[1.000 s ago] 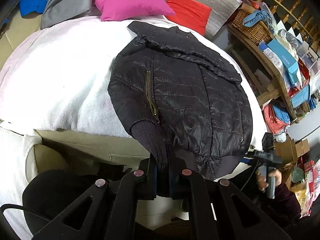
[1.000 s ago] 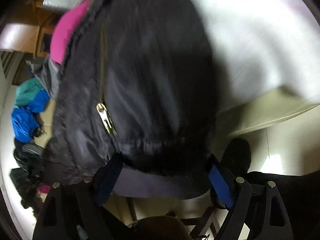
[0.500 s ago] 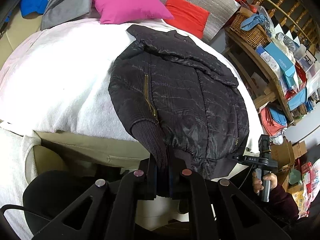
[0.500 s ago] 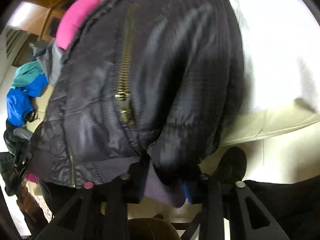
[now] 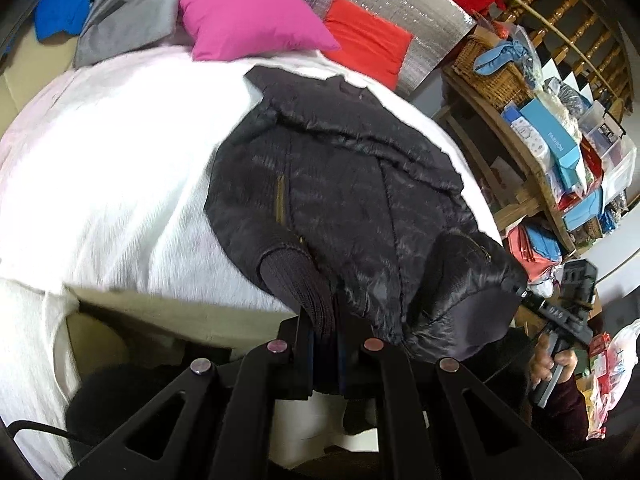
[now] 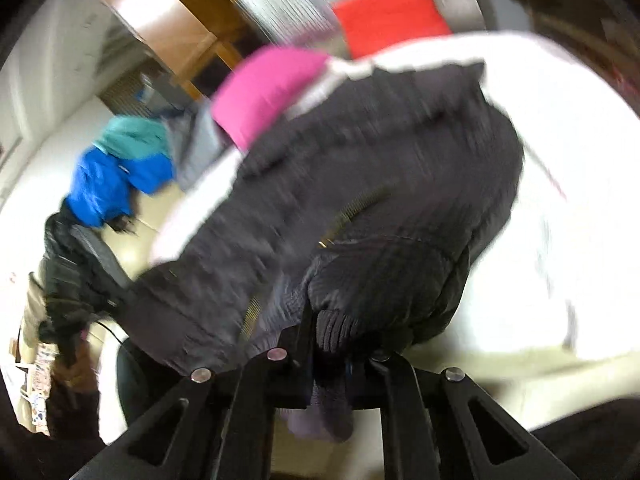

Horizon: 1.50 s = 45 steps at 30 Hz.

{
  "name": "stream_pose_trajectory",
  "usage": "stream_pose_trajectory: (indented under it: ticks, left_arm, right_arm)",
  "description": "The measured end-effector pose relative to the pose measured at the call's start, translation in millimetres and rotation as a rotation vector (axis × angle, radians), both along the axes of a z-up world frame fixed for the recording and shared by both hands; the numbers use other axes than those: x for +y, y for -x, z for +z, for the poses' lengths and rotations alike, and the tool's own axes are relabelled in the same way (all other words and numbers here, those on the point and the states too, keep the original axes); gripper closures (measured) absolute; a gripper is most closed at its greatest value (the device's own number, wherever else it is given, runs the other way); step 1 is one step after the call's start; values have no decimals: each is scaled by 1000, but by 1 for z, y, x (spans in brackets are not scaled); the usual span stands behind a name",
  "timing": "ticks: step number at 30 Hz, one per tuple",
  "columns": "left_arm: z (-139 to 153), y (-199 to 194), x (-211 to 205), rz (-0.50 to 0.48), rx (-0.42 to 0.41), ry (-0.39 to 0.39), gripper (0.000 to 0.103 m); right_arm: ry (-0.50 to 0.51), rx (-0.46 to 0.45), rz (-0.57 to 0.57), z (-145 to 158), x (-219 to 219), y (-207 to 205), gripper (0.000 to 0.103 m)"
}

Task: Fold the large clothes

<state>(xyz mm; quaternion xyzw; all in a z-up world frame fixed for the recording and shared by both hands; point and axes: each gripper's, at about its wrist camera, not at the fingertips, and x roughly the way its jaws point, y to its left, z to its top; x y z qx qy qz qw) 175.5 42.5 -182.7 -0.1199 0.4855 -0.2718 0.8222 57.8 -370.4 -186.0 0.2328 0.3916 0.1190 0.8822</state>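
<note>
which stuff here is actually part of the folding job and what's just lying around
In the job:
black jacket, its hem clamped in both tools
left tool, shut on the ribbed hem
right tool, just closed on the hem

Lying about:
pink cushion
red cushion
grey garment
blue garment
wicker basket

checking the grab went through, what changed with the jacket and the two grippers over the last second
The right gripper has just been closing and is now shut on the hem of the black jacket, and has lifted that corner up off the white bed cover. The left gripper stayed clamped on the ribbed cuff; the pink pillow stayed put.
</note>
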Motion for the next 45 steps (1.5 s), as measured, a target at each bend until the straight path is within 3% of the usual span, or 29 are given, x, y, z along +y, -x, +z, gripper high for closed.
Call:
stream_pose_trajectory:
  ticks: [4, 9, 13, 17, 22, 27, 35, 41, 43, 45]
  left_arm:
    - [28, -31, -2, 8, -49, 18, 94]
    - [59, -90, -8, 47, -115, 48, 94]
    - [70, -163, -21, 107, -135, 87, 94]
    - [69, -235, -43, 141, -141, 75, 94]
    - [55, -328, -75, 167, -112, 36, 94]
    - [18, -407, -107, 176, -39, -42, 94]
    - [-20, -470, -124, 173, -8, -29, 94]
    - [-56, -494, -127, 198, 13, -3, 90]
    - [-69, -498, -125, 213, 33, 17, 90]
    - [-80, -498, -120, 211, 58, 60, 89]
  right_arm:
    - [9, -104, -21, 30, -6, -33, 92]
    - [-16, -190, -111, 49, -18, -105, 93]
    - [-45, -227, -217, 61, -50, -164, 93]
    - [-56, -244, -324, 60, -83, -232, 93]
    - [-9, -209, -380, 46, -105, -319, 93]
    - [67, -130, -404, 10, -118, -395, 94]
    - [76, -86, -461, -28, -149, -458, 94]
    - [70, -17, -490, -58, -163, -494, 94]
    - [10, 28, -491, -72, -171, -497, 93]
    - [-111, 42, -486, -82, -185, -492, 89]
